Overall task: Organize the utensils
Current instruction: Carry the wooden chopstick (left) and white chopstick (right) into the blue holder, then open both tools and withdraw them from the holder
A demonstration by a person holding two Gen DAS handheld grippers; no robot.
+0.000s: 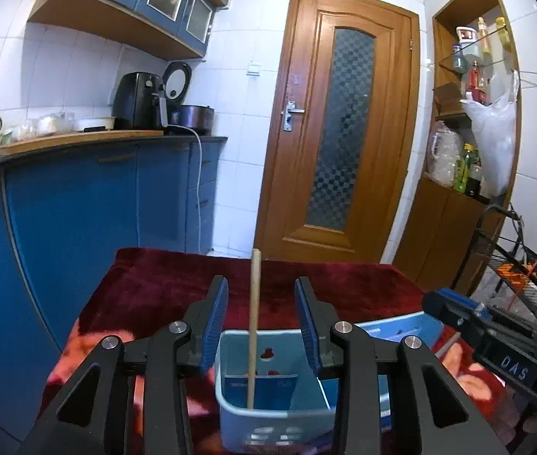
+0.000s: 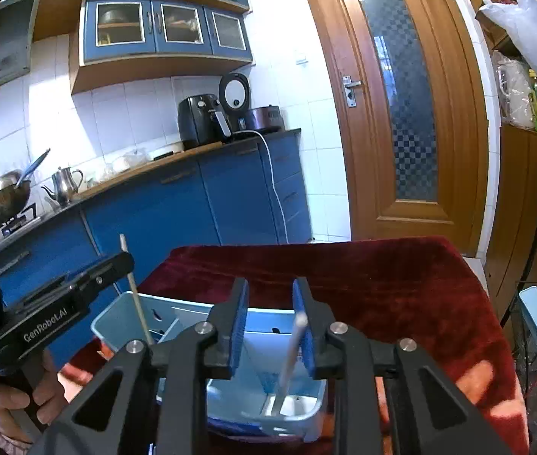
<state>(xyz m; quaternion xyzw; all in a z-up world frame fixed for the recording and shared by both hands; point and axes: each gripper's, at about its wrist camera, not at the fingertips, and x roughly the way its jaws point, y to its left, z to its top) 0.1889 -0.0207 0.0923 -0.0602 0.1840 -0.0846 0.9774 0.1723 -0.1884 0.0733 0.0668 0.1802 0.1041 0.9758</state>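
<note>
Standing in blue bin [image 1: 268, 413]: wooden stick [image 1: 254, 326]; both claws open.

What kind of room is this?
Most likely a home kitchen: blue cabinets over a counter, an air fryer, and a wok on a gas stove.

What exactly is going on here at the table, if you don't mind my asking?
A person is sorting utensils into a light blue divided caddy on a table with a red cloth, using two handheld grippers. The left gripper is open above one compartment, where a wooden chopstick stands upright between its fingers without touching them. The right gripper is also open; a metal utensil handle leans in another compartment, close to one finger.
</note>
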